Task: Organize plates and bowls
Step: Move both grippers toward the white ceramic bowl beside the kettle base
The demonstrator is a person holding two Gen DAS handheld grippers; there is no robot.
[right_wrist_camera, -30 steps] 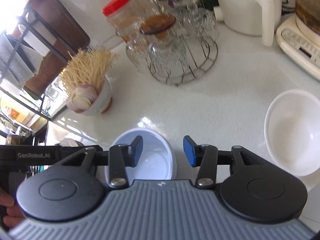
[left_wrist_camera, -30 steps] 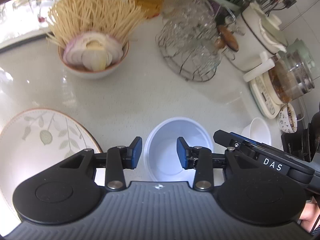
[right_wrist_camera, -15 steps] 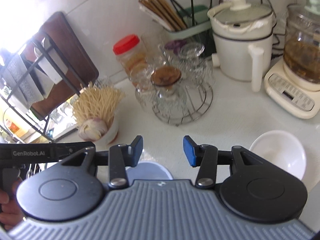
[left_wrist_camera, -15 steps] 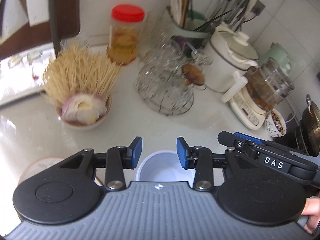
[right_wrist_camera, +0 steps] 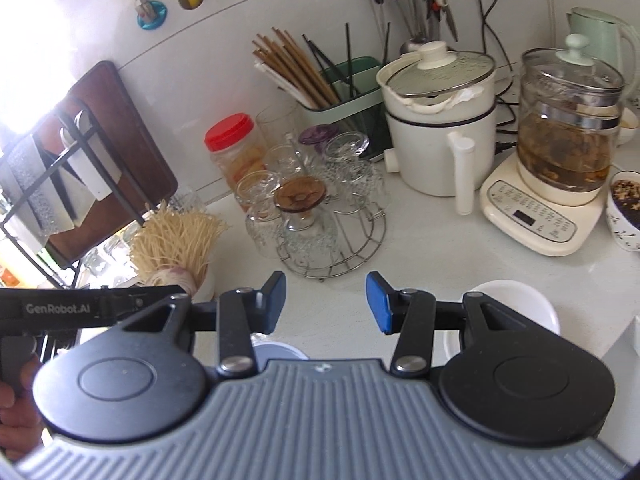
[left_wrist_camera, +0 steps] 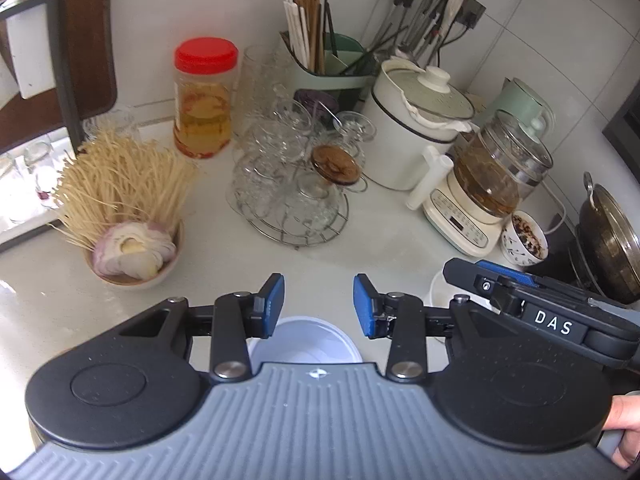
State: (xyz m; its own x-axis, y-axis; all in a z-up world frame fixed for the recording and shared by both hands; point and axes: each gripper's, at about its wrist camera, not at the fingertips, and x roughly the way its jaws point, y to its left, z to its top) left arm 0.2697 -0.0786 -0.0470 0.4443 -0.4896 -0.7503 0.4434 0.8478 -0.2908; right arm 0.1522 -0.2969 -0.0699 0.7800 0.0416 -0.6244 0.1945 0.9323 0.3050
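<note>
White tiles and a pale stone worktop [left_wrist_camera: 320,256] fill both views, crowded at the back with kitchen gear. Both grippers have lifted away from the surface over the last second: the white bowl under the left gripper [left_wrist_camera: 319,306] filled the gap between its fingers a moment ago, and now only its far rim peeks out above the gripper body. The flowered plate that sat at the left edge has dropped out of sight too. Nothing travelled up with either tool, so I'd judge this a pull-back to survey, not a carry.

Left gripper fingers stand apart, empty, with bare worktop between them. Right gripper [right_wrist_camera: 326,306], same story: fingers apart, nothing held.

Where's the crockery? That white bowl [left_wrist_camera: 304,340] sits right below the left gripper. In the right view it shows only as a pale sliver at the gripper's lower left. A second white bowl [right_wrist_camera: 516,304] rests just past the right gripper's right finger, near the kettle base.

Count now: two empty white bowls, one bowl of noodles and onion [left_wrist_camera: 132,248], one small patterned bowl of dark bits [left_wrist_camera: 524,240], no plate visible. One red-lidded jar [left_wrist_camera: 204,96], one wire rack of glasses [left_wrist_camera: 288,196], one white pot [right_wrist_camera: 440,120], one glass kettle [right_wrist_camera: 568,136].

Sorting hasn't really begun, by my reading.
</note>
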